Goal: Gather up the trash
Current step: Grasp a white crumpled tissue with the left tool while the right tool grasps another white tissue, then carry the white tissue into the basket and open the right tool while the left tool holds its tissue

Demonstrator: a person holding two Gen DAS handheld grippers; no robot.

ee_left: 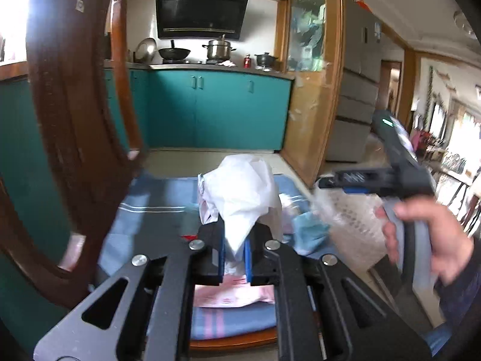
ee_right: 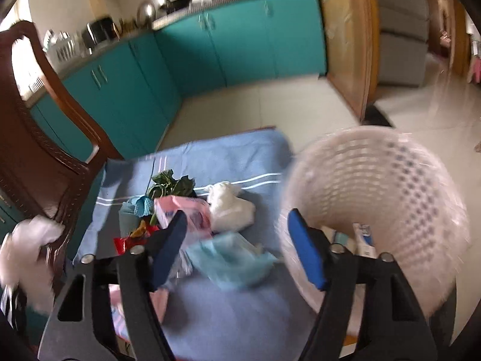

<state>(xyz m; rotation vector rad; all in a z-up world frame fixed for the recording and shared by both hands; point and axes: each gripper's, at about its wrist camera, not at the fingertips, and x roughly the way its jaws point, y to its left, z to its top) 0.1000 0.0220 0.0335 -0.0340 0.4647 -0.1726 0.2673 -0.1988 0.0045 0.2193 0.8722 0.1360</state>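
My left gripper [ee_left: 235, 255] is shut on a crumpled white tissue [ee_left: 240, 192], held up above the blue cloth [ee_left: 156, 192] on the chair seat. My right gripper [ee_right: 240, 249] stands open over the trash pile, with a light blue face mask [ee_right: 231, 261] lying on the cloth below the gap between its pads. Behind the mask lie a white tissue wad [ee_right: 230, 210], a pink packet [ee_right: 186, 210], green leaves [ee_right: 171, 183] and a red wrapper [ee_right: 129, 240]. A white mesh basket [ee_right: 375, 198] sits to the right of the chair, holding a few items.
The dark wooden chair back [ee_left: 75, 120] rises close on the left. Teal kitchen cabinets [ee_left: 216, 108] stand beyond the pale tiled floor [ee_right: 255, 108]. A wooden door frame [ee_left: 318, 105] is at the right. A hand [ee_left: 427, 231] holds the right gripper's handle.
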